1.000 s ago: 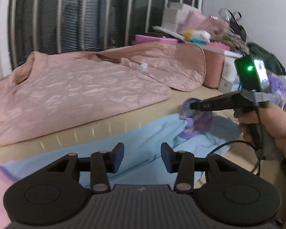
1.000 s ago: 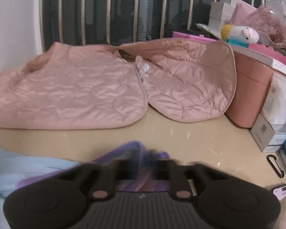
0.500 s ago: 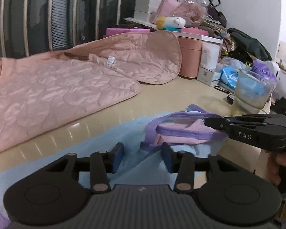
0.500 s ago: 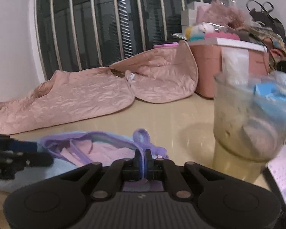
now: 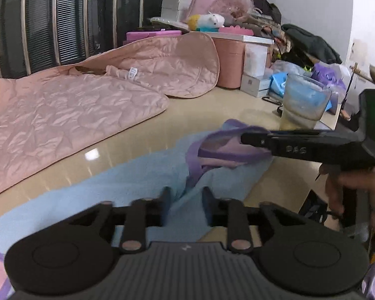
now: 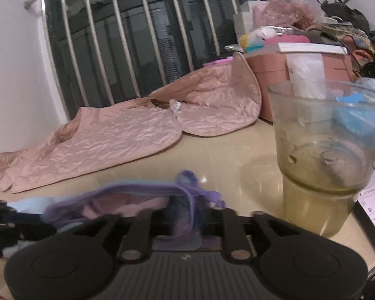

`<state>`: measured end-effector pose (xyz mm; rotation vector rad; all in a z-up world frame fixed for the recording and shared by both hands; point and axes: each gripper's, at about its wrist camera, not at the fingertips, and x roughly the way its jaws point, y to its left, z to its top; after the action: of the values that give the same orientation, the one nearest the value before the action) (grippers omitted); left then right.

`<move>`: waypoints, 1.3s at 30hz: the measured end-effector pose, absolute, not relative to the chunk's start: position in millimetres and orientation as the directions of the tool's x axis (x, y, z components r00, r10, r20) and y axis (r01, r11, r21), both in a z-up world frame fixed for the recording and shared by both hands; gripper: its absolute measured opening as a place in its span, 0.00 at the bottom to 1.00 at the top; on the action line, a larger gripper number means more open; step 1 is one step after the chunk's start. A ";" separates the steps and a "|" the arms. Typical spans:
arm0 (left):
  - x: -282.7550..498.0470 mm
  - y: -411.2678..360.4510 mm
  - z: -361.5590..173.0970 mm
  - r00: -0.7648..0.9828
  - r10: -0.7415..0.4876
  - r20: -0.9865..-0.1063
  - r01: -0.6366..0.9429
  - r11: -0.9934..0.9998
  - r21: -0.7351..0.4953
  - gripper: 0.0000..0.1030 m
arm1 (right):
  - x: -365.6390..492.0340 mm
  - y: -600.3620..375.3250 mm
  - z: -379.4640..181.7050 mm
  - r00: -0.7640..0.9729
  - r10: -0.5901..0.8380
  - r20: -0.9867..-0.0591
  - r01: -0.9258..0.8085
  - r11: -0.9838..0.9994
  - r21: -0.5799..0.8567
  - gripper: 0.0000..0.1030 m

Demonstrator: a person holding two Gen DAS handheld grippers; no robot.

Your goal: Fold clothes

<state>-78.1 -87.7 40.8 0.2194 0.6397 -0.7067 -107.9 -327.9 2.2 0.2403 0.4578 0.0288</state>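
Right gripper (image 6: 186, 215) has swung the purple-trimmed collar across; its jaws are opening, trim between them. The light-blue fleece garment (image 5: 137, 187) lies on the beige worktop (image 5: 212, 115). Left gripper (image 5: 185, 206): jaws narrowly apart over blue fleece, not pinching. Lay collar flat, smooth it. Glass tumbler (image 6: 325, 150) close right risks tipping; pink quilted jacket (image 5: 75, 107) behind.

A lived-in home is showing here: a pink quilted jacket (image 5: 70, 105) is lying on a glossy beige counter (image 6: 220, 160) under a barred window (image 6: 127, 37), while stacked boxes (image 5: 177, 2), a plush toy (image 5: 208, 21), handbags (image 5: 265, 2) and a used drinking glass (image 6: 325, 155) are crowding the far end.
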 end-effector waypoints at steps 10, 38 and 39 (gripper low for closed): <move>-64.5 -90.0 49.8 0.682 -0.388 -0.620 0.521 0.853 0.040 0.40 | -116.4 -322.4 23.0 0.912 0.213 -0.351 -0.127 0.959 0.254 0.36; -64.3 -77.3 48.4 0.697 -0.351 -0.625 0.449 0.894 -0.001 0.43 | -51.0 -317.2 8.0 0.823 0.204 -0.530 -0.111 0.973 0.203 0.30; -65.5 -68.8 53.7 0.713 -0.338 -0.614 0.425 0.905 -0.005 0.43 | -53.4 -318.2 9.3 0.829 0.203 -0.522 -0.109 0.973 0.204 0.30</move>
<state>-65.5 -68.8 53.7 0.1404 0.6513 -0.4238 -53.4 -318.2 9.3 0.1687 0.5713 0.1662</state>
